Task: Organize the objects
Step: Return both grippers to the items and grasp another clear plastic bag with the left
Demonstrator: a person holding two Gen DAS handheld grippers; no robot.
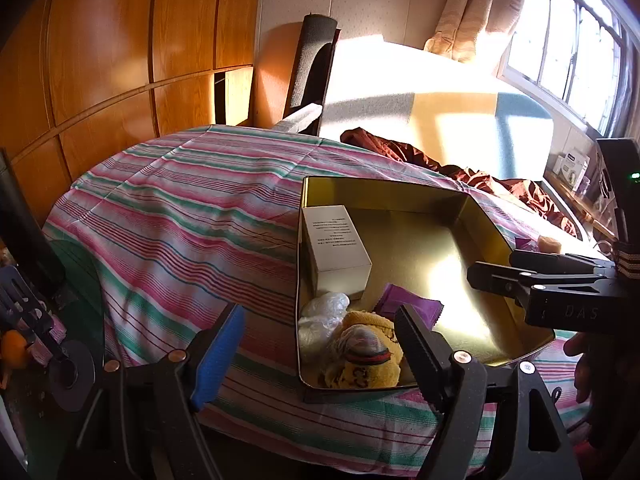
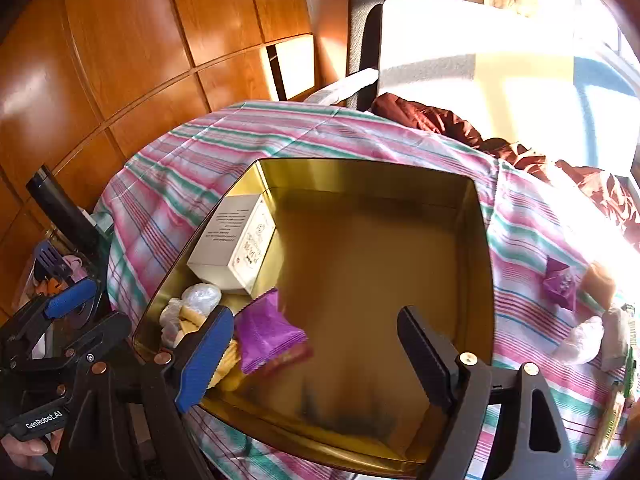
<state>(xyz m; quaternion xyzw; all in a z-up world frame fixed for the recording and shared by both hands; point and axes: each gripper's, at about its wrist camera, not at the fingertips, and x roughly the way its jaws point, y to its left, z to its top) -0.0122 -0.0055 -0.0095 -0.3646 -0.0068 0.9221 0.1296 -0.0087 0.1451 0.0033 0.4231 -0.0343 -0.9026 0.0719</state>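
- While both grippers hover with nothing between their fingers, the gold tin (image 2: 486, 280) lies on the striped cloth (image 1: 168, 216) of the table, and most gathered objects sit in its left part.
- Left gripper (image 1: 320, 344): fingers spread wide and released, poised above the tin's near left corner.
- Right gripper (image 2: 316, 354): fingers likewise apart and unloaded, held over the tin's near edge; the purple packet (image 2: 268, 336) appears to lie loose just beyond the blue finger pad (image 2: 204, 360).
- Contents: a white carton (image 1: 338, 248) against the left wall, a crumpled clear plastic bag (image 1: 322, 316) near it, and a yellow knitted item (image 1: 364, 356) in the near left corner.
- Still outside the tin, on the cloth to its right: a second purple packet (image 2: 560, 284), a tan block (image 2: 598, 282) and a pale plastic bundle (image 2: 584, 338), lying near one another.
- Advice for the step: judged from the layout, the next pick lies among these right-hand items. Approach from above, close on the packet's flat faces, and release low over the bare right floor of the tin.
- Materials: the tin is rigid, glossy metal with rounded corners and glare; the carton is stiff card with sharp edges; the packets are slick crinkled foil; the bags are soft film likely to slip; the cloth is thin and creased, so it may drag.
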